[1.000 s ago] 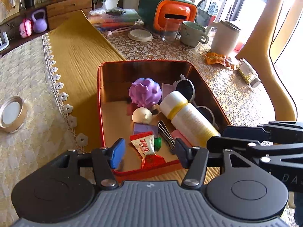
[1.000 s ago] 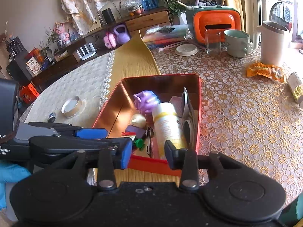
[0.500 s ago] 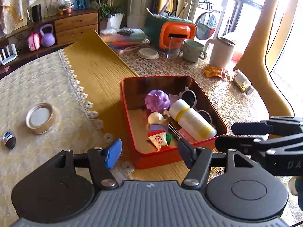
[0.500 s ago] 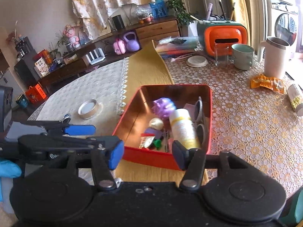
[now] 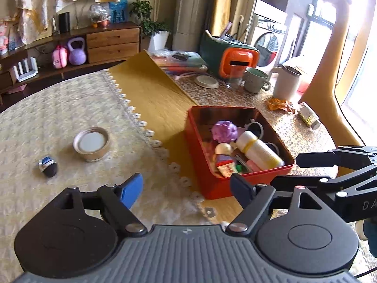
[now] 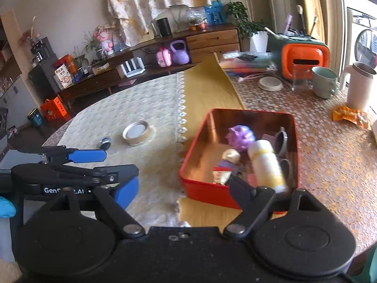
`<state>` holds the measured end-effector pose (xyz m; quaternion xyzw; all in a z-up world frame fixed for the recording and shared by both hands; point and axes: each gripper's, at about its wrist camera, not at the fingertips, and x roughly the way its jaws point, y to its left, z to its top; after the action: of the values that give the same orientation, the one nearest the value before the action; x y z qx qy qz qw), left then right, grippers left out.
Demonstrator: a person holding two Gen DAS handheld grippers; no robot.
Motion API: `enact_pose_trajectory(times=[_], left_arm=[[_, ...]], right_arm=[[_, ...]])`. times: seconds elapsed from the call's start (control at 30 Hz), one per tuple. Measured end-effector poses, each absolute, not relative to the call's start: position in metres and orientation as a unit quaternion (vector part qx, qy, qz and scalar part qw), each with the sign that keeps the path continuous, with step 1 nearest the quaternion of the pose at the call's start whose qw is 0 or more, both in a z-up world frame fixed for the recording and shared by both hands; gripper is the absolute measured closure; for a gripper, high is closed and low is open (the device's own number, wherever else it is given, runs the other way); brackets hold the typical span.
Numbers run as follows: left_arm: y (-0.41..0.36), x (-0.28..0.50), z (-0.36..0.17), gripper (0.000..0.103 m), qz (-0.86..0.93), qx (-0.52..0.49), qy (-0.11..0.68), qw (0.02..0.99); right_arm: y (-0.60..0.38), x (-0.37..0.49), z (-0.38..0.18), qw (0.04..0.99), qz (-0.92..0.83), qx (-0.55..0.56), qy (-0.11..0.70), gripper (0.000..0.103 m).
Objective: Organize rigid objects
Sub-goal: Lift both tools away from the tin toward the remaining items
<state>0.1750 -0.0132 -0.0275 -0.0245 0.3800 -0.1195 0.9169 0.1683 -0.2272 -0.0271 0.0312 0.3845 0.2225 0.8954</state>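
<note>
In the left wrist view, the left gripper has just been opening its jaws; they stand wide with nothing between them. The red tin lies just beyond its right finger, and holds a bottle and a purple ball. Left of the tin are a round lid and a small dark object. In the right wrist view, the right gripper has also just been opening, wide and empty, and the tin is just ahead of it.
</note>
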Motion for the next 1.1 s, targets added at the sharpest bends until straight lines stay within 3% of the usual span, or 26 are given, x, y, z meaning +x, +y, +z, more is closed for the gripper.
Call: enact_pose_trajectory(times=[0.2,0.27,1.1], left_arm=[[0.017,0.168,-0.03,0.017,-0.101,-0.021,0.376,0.921],[0.029,0.167,-0.032,0.017,-0.088,-0.02,0.376,0.922],[0.159,0.229,-0.088,0.017,0.087,-0.086,0.385,0.915]], right_arm=[[-0.195,0.17,-0.029,0.891,0.239,0.019,0.386,0.01],[-0.182,0.17,-0.029,0.89,0.249,0.008,0.382,0.0],[-0.057,0.261,-0.048,0.885,0.255,-0.067,0.385,0.0]])
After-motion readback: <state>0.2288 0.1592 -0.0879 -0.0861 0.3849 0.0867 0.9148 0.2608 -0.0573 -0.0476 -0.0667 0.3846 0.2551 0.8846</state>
